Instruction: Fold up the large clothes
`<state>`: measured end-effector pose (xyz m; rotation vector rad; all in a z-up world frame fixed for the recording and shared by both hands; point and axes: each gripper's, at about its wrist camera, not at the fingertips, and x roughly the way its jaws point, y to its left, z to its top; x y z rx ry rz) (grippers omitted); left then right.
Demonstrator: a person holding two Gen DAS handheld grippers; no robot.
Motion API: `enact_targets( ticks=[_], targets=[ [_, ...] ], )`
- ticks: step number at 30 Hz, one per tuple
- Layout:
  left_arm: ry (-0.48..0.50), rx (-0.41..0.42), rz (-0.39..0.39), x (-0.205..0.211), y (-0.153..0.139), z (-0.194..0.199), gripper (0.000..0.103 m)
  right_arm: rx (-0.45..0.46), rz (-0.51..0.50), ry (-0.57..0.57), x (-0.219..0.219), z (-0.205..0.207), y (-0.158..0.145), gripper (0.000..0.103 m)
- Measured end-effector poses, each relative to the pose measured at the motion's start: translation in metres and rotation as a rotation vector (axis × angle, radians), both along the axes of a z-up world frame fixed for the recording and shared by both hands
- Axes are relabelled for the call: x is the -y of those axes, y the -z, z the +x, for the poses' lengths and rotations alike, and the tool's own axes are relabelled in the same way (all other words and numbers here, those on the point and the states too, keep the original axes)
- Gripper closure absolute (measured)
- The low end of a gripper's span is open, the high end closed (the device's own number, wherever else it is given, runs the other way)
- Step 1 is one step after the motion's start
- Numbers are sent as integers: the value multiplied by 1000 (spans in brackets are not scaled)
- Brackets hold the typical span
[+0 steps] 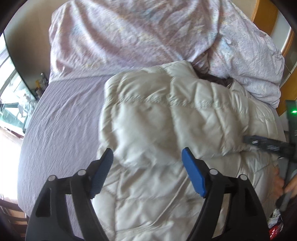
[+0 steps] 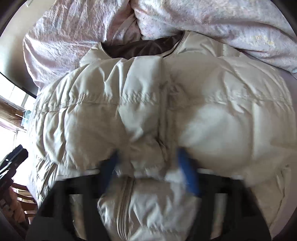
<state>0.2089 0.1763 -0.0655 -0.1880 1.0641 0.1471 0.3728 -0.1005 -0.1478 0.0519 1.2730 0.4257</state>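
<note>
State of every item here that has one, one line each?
puffer jacket: bundled on the bed, dark lining showing at the collar
quilt: crumpled, heaped behind the jacket
bed sheet: spread, lightly wrinkled
left gripper: open over the jacket, holding nothing
right gripper: blurred, jaws apart astride a jacket fold

Bed (image 1: 61, 111) with wrinkled lilac sheet fills view. Rumpled pale floral duvet (image 1: 120, 35) heaped at far end. Bright window (image 1: 13, 89) at left, daylight strong. Wooden chair (image 2: 26, 200) beside bed. Orange-wood frame (image 1: 263, 16) at right, beige wall behind.
</note>
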Motion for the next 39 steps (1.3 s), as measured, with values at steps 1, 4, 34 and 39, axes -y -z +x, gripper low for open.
enact_targets(
  ticks=[1, 4, 34, 39],
  targets=[
    [-10, -5, -8, -6, 1, -6, 25, 9, -6, -4, 7, -6, -5, 24],
    [-43, -15, -42, -25, 7, -28, 23, 14, 6, -4, 40, -25, -17, 24],
    [-73, -153, -236, -41, 78, -151, 31, -309, 149, 207, 265, -146, 43, 34],
    [-70, -140, -280, -36, 77, -157, 51, -328, 198, 154, 264, -154, 48, 56]
  ],
)
